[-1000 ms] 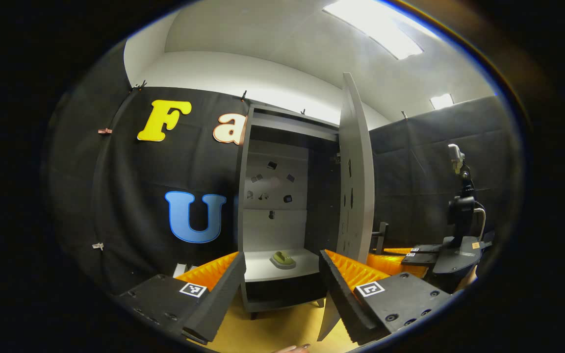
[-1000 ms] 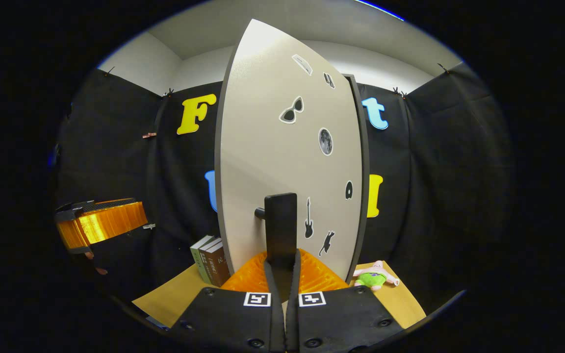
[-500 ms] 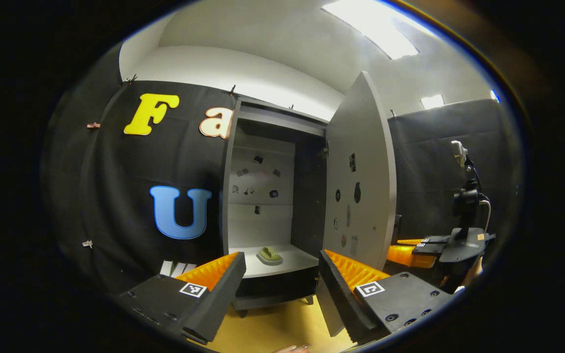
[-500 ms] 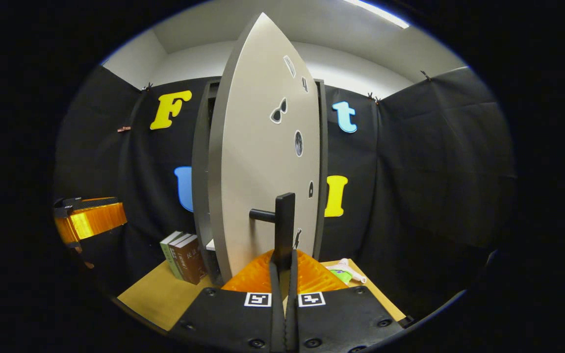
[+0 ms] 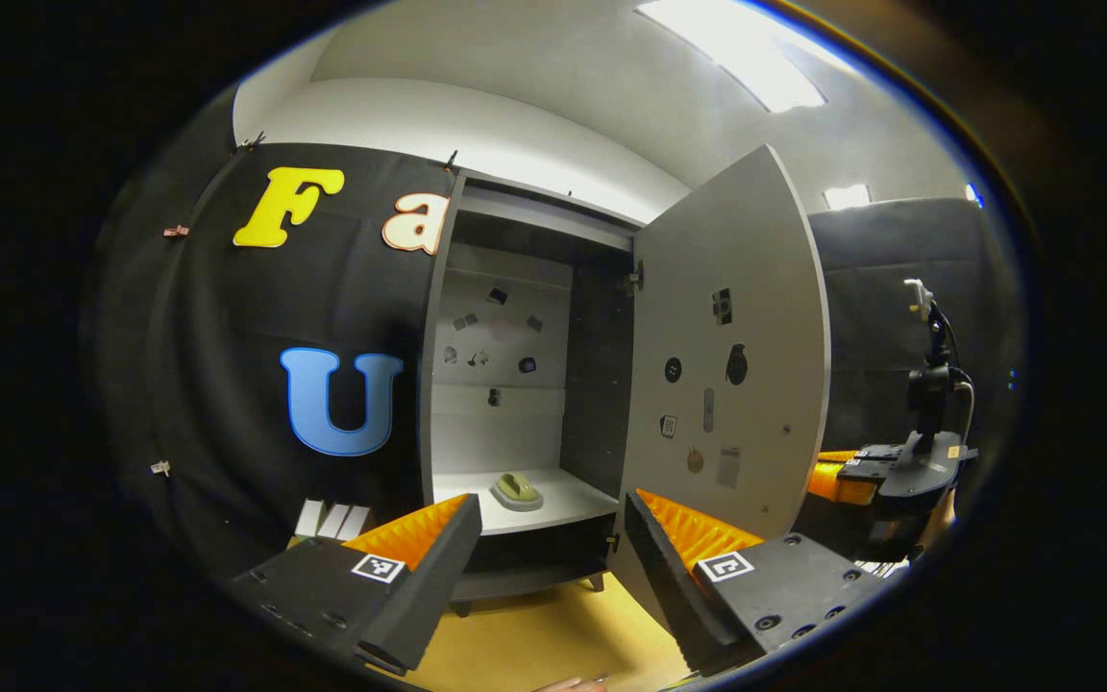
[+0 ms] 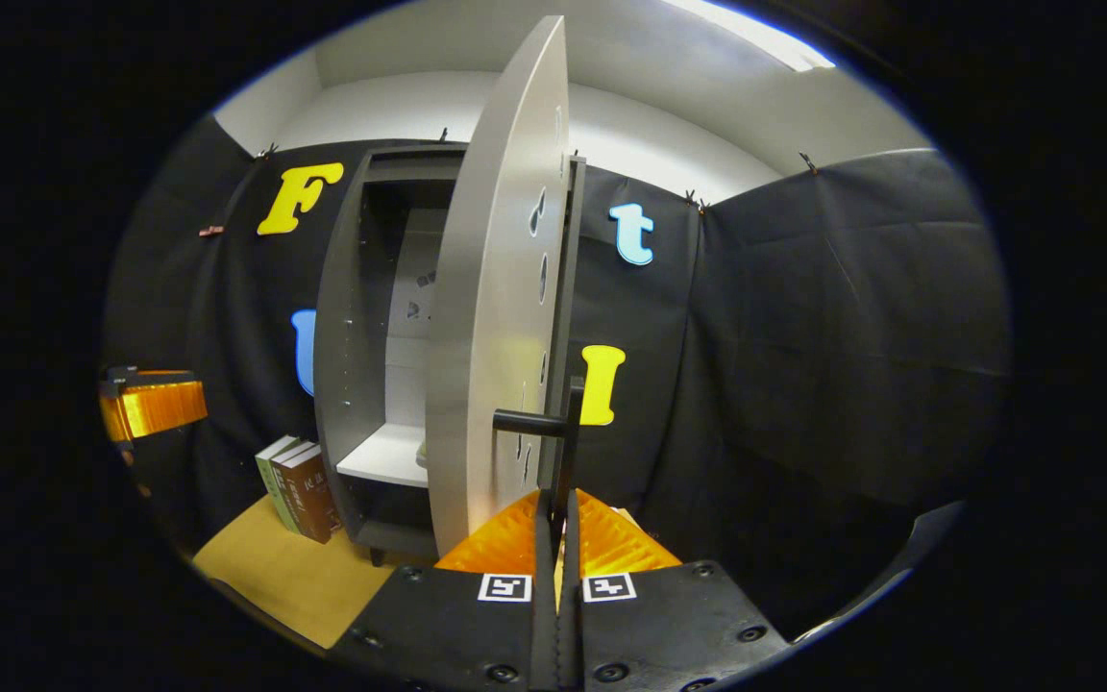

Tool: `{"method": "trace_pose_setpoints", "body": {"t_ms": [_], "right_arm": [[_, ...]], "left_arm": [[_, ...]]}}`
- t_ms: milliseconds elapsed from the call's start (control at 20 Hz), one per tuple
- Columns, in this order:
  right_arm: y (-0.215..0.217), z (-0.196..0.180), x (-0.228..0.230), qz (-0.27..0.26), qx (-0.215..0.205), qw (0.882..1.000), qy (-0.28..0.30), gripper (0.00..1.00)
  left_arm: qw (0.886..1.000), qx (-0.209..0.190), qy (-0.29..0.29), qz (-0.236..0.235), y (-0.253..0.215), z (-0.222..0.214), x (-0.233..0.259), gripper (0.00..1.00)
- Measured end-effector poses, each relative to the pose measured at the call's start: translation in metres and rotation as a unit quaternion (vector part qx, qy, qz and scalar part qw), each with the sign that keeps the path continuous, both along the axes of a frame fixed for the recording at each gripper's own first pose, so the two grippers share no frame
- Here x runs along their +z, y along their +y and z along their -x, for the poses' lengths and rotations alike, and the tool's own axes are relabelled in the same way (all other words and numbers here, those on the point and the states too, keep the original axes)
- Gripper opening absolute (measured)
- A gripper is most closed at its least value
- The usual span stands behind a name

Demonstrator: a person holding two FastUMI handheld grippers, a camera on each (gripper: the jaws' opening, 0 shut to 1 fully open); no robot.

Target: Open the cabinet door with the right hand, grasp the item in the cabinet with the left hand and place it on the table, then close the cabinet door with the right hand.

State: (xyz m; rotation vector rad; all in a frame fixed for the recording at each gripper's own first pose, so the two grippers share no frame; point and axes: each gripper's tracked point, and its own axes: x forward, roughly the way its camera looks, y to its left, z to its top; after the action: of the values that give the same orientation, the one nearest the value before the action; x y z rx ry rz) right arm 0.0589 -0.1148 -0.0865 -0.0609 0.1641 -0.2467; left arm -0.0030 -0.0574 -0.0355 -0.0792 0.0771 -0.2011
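On cabinet shelf (image 5: pixel 563 495), olive oval item (image 5: pixel 517 490); left gripper (image 5: pixel 553 548) agape, right gripper (image 6: pixel 558 509) clamping door handle (image 6: pixel 568 432).

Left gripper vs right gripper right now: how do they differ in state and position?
The left gripper is open and holds nothing; the right gripper is shut on the door handle. The left gripper faces the cabinet opening, short of the green item on the shelf; the right gripper is beside the open door. Both point toward the cabinet.

Door stickers (image 5: pixel 735 364) too small
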Motion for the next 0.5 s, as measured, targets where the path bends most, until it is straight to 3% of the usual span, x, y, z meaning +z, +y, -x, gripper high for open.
{"method": "trace_pose_setpoints", "body": {"t_ms": [500], "right_arm": [[-0.04, 0.006, -0.003, -0.024, 0.052, 0.998, 0.004, 0.05]], "left_arm": [[1.0, 0.001, 0.016, 0.005, -0.059, -0.041, -0.01, 0.95]]}}
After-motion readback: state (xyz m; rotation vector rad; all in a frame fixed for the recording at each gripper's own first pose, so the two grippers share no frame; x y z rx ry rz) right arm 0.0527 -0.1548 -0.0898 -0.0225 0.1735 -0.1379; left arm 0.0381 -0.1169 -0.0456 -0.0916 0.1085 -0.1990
